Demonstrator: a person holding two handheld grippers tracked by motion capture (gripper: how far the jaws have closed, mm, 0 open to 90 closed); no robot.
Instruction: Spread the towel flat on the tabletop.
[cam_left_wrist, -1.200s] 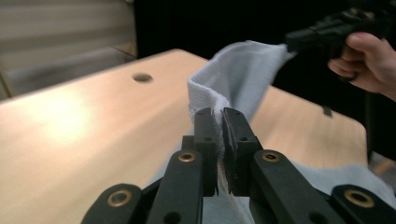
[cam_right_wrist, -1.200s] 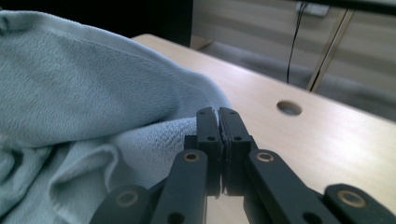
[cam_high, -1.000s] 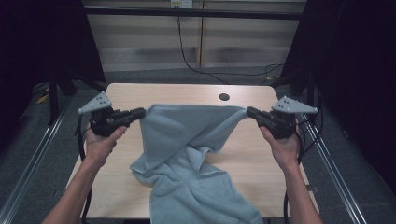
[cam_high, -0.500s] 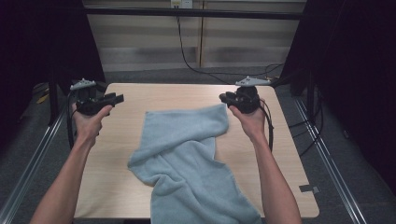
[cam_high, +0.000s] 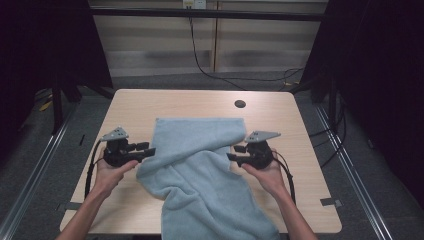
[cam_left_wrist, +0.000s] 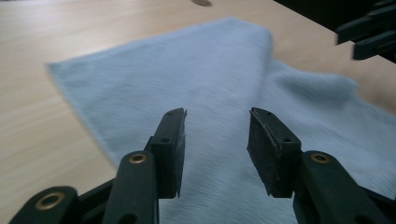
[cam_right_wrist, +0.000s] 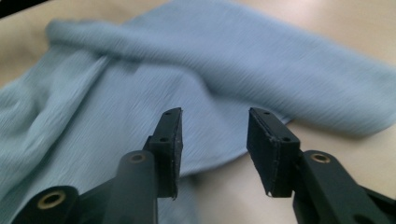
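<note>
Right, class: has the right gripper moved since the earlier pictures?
Yes. The right gripper has come back toward the person, away from the table's far-edge hole, and now sits open beside the towel.

The light blue towel (cam_high: 200, 170) is running off the near edge of the high view; motion is blurring its folds in the right gripper view.

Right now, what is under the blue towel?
The towel lies on the wooden table, whose bare top shows around it. Anything else beneath is covered by cloth, and its near end hangs over the table's edge.
</note>
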